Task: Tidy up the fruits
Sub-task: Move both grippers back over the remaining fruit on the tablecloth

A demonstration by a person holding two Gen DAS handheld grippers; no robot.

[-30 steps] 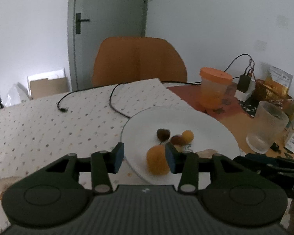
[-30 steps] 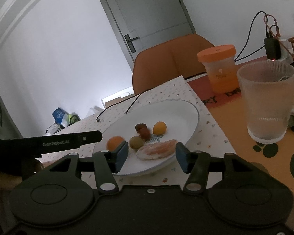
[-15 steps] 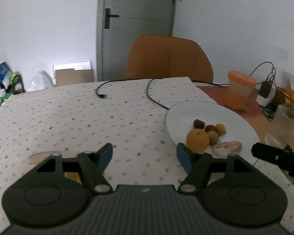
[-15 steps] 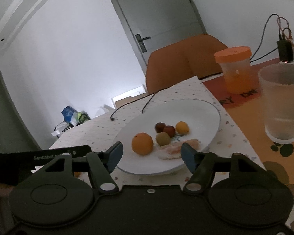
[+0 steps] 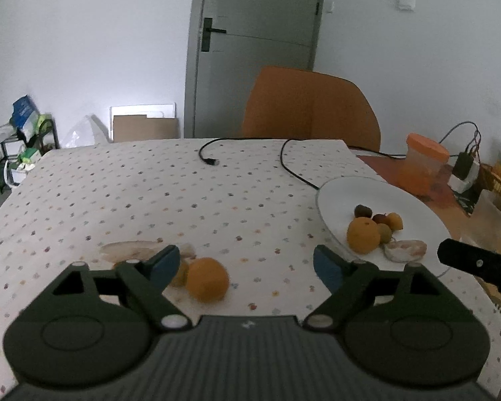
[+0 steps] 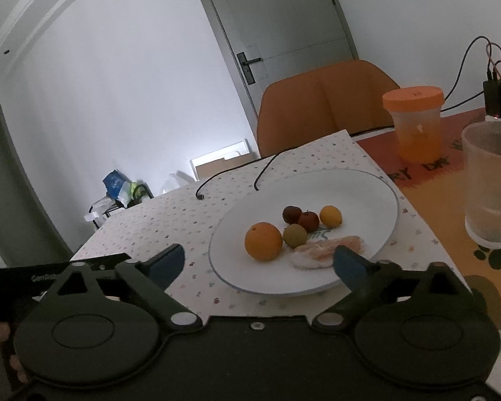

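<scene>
**Both claws wide open, one orange on the plate, one loose on the counter**

While your left claw (image 5: 247,264) hangs released over the dotted cloth, its blue pads spread far apart, a loose orange (image 5: 207,279) sits on the counter (image 5: 117,200) between them, closer to the left pad and touching neither. Something smaller and yellowish is tucked just behind that left pad, too hidden to name. A pale peel-like scrap (image 5: 133,250) lies on the cloth just past it.

Your right claw (image 6: 259,260) is released too, holding nothing, hovering at the near edge of the white plate (image 6: 367,193). On that plate you've got a second orange (image 6: 263,241) on the left, a greenish fruit (image 6: 295,235) right beside it, two dark red fruits (image 6: 300,217) behind that, and a small yellow-orange fruit (image 6: 330,215) to the right of them. A pale peeled piece (image 6: 327,250) lies at the near side of the plate, with your right pad just in front of it.

Off to the right of the plate there's a ribbed glass (image 6: 491,187), and farther back an orange-lidded tub (image 6: 414,120). A black cable (image 5: 294,163) trails across the far part of the cloth.
</scene>
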